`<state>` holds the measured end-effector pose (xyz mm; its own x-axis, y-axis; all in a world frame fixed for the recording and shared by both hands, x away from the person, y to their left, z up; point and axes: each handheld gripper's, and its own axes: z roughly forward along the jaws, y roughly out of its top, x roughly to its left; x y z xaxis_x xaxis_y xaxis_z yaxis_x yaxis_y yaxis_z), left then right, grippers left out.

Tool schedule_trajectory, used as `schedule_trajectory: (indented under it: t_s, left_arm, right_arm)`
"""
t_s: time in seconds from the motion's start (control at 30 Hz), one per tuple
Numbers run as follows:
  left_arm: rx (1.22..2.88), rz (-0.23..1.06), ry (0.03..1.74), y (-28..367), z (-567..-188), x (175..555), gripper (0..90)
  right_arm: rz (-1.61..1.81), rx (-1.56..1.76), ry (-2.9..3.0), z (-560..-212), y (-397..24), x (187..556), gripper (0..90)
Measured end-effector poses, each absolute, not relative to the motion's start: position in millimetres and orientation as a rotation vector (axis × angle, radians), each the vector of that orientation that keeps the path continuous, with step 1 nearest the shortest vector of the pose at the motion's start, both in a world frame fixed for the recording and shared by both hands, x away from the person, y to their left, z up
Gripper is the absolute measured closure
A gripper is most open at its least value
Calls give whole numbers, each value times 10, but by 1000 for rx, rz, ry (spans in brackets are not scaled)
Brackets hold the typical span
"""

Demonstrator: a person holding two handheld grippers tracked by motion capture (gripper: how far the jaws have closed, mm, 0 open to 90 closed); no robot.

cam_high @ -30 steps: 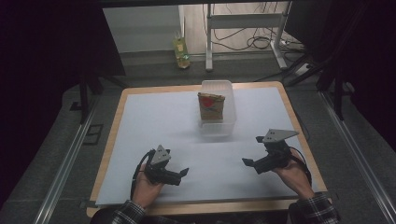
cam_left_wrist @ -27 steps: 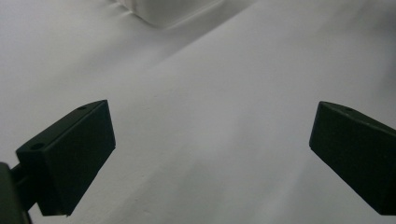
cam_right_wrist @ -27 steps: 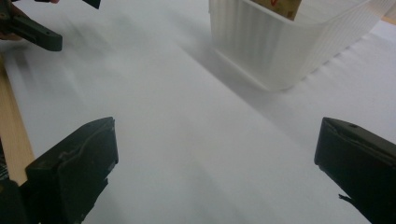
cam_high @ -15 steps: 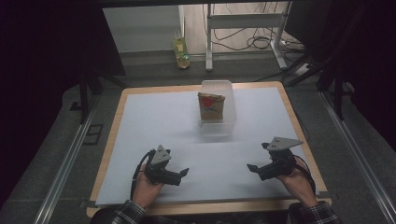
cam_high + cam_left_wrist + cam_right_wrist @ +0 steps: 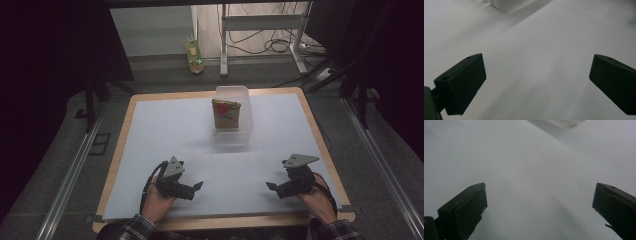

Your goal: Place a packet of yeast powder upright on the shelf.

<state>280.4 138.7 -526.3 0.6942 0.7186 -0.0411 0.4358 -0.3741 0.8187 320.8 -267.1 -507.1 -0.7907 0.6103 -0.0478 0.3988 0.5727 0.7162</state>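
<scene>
A clear plastic bin stands at the far middle of the white table. Inside it a tan packet with a red mark stands upright. My left gripper rests low at the near left, held by a hand, and points right toward the table's centre. Its jaws are wide apart over bare white surface. My right gripper sits at the near right, pointing left. Its jaws are also spread wide with nothing between them. A corner of the bin shows in the left gripper view.
The table has a wooden rim. Beyond its far edge, on the floor, stand a yellow-green bottle, a metal stand and loose cables. Metal rails run along both sides of the table.
My right gripper has come down and back toward the near edge of the table. The left gripper has stayed where it was.
</scene>
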Motion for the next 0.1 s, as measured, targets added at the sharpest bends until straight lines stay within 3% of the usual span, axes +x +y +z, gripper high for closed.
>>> schedule_trajectory:
  t_s: [0.1]
  left_arm:
    - [2020, 414, 884, 1388, -5258, 2806, 10]
  right_arm:
    - [1022, 835, 2522, -5083, -2672, 3213, 0]
